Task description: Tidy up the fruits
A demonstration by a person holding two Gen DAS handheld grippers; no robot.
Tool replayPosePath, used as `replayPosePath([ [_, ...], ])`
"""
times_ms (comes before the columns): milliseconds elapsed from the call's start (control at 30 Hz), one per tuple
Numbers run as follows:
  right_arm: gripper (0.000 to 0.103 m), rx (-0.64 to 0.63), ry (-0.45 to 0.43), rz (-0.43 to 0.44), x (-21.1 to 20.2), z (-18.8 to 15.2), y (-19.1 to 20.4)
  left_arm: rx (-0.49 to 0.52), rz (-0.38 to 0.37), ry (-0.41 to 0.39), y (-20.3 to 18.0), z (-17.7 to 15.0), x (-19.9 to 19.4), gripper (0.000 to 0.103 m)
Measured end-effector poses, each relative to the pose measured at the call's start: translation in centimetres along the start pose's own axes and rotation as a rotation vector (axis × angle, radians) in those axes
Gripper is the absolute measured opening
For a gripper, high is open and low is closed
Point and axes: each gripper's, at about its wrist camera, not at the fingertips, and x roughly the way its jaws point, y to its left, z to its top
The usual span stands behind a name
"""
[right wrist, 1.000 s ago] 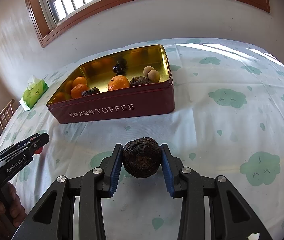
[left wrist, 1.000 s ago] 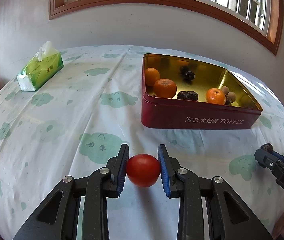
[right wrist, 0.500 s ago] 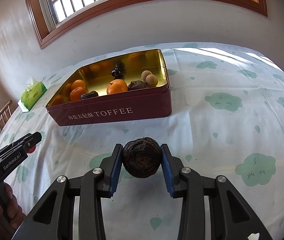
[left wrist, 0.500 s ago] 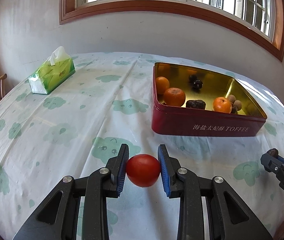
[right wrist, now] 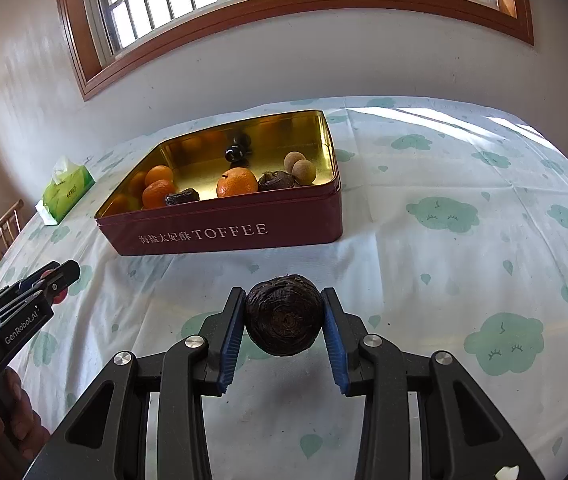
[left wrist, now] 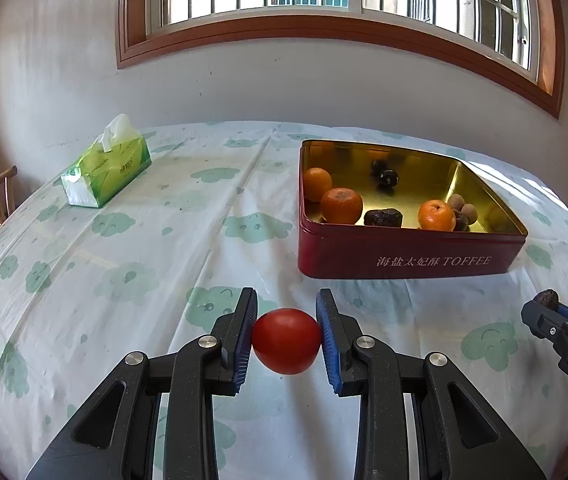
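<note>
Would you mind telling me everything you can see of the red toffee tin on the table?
The red toffee tin is a shallow, lidless metal box, dark red outside with white lettering including TOFFEE, shiny gold inside. It sits flat on the cloud-print tablecloth, beyond both grippers and touching neither. Inside lie three oranges, dark wrinkled fruits, a glossy dark one and two tan round ones.

A smooth red tomato (left wrist: 286,340) hangs above the cloth, pinched on both sides between blue pads, at about 7 o'clock from the tin. A dark brown, ridged round fruit (right wrist: 284,315) is pinched the same way at about 5 o'clock from the tin. The red toffee tin (right wrist: 236,228), gold inside, lies open and holds three mandarins (left wrist: 341,205), dark dates (left wrist: 383,217), two tan longans (right wrist: 304,171) and a black fruit (right wrist: 235,154).
</note>
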Motion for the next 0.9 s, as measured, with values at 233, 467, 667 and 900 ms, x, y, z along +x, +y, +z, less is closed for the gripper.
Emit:
replayPosePath([
  [233,0.035,0.001,-0.01,-0.003,-0.18,-0.05,0.0,0.008,0.003,-0.015,-0.13,-0.03,-0.21,0.032],
  [467,0.035,-0.003,-0.012,-0.004,-0.23,-0.04,0.09,0.014,0.003,-0.024,-0.25,-0.05,-0.36,0.032],
  [667,0.035,-0.007,-0.013,-0.005,-0.26,0.02,0.19,0.014,0.003,-0.023,-0.24,-0.08,-0.39,0.032],
  [900,0.035,-0.007,-0.014,-0.006,-0.33,-0.02,0.24,0.014,0.003,-0.023,-0.19,-0.1,-0.39,0.032],
])
